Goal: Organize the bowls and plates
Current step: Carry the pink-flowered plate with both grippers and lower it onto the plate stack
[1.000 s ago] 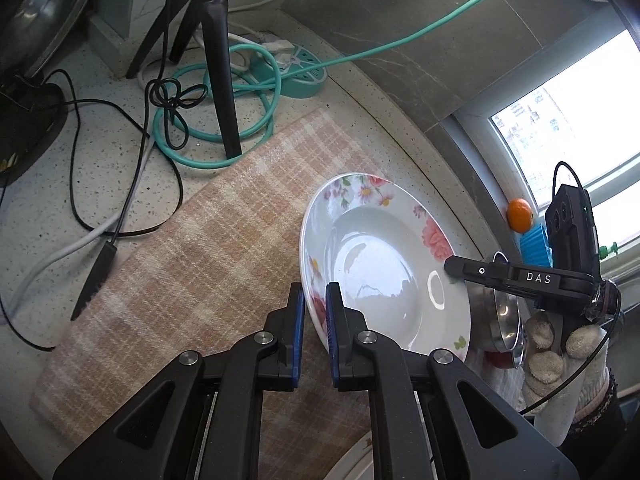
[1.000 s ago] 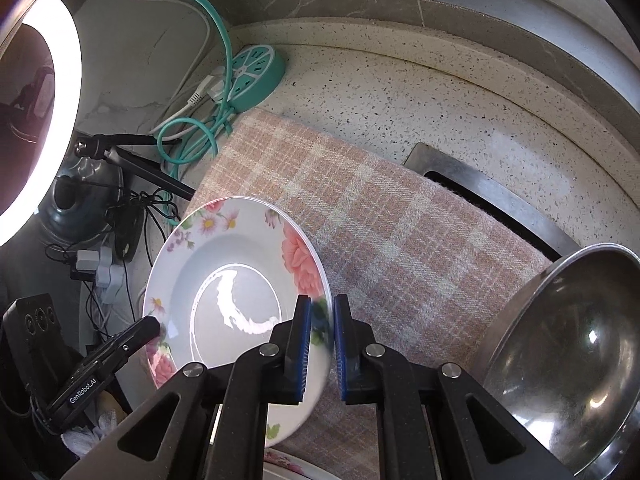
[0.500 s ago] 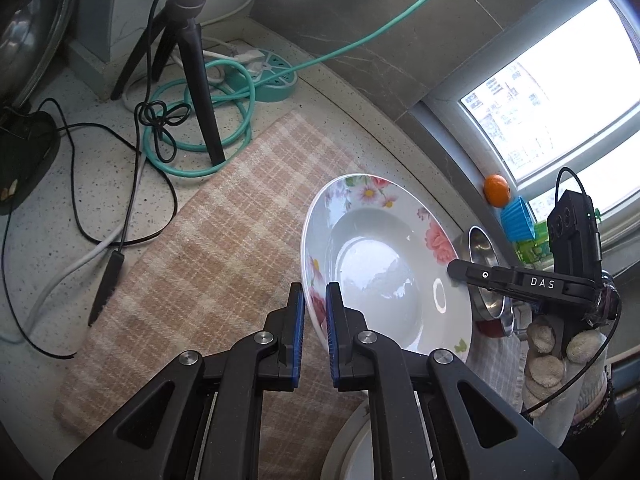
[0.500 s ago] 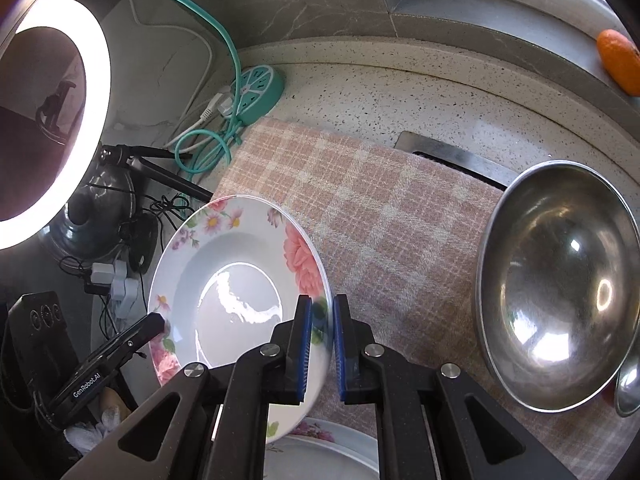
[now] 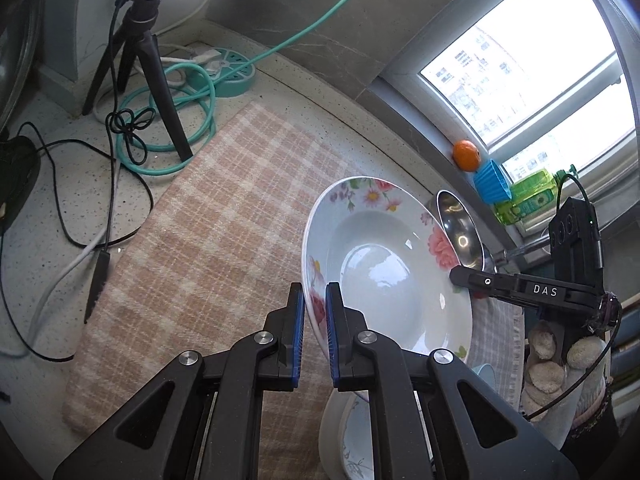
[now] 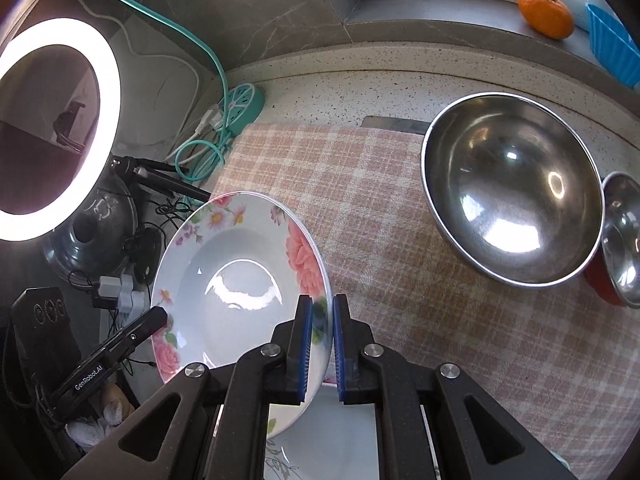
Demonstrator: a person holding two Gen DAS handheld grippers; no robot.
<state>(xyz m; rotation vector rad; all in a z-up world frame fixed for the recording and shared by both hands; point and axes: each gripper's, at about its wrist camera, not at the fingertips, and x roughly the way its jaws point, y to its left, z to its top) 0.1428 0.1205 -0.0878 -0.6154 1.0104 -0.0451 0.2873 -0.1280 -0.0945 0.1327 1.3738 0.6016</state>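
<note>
Glossy white floral plate point(image 5: 384, 276), deep well, pink roses on the rim, held tilted up above the checked pink-and-cream cloth point(image 5: 208, 248). Left gripper point(image 5: 315, 336) clamped on the near-left rim, jaws narrow with the blue pads point(image 5: 298, 332) pinching the porcelain. Right gripper point(image 6: 320, 340) pinching the opposite rim the same way (seen edge-on in the left view as a black finger marked DAS, gloved hand point(image 5: 560, 364) behind it). Both pointing steeply down at the counter point(image 5: 52, 216), speckled stone.

Another floral plate point(image 6: 320, 448) directly underneath. Big shiny steel bowl point(image 6: 512, 196) on the cloth off to the right, smaller steel bowl point(image 6: 622, 240) just beside it. Ring light point(image 6: 60, 128) on a black tripod point(image 5: 148, 60), teal cable point(image 5: 168, 136) coils and black wires along the left. Orange point(image 6: 546, 12) and a blue fluted cup point(image 5: 492, 182) up on the window sill.
</note>
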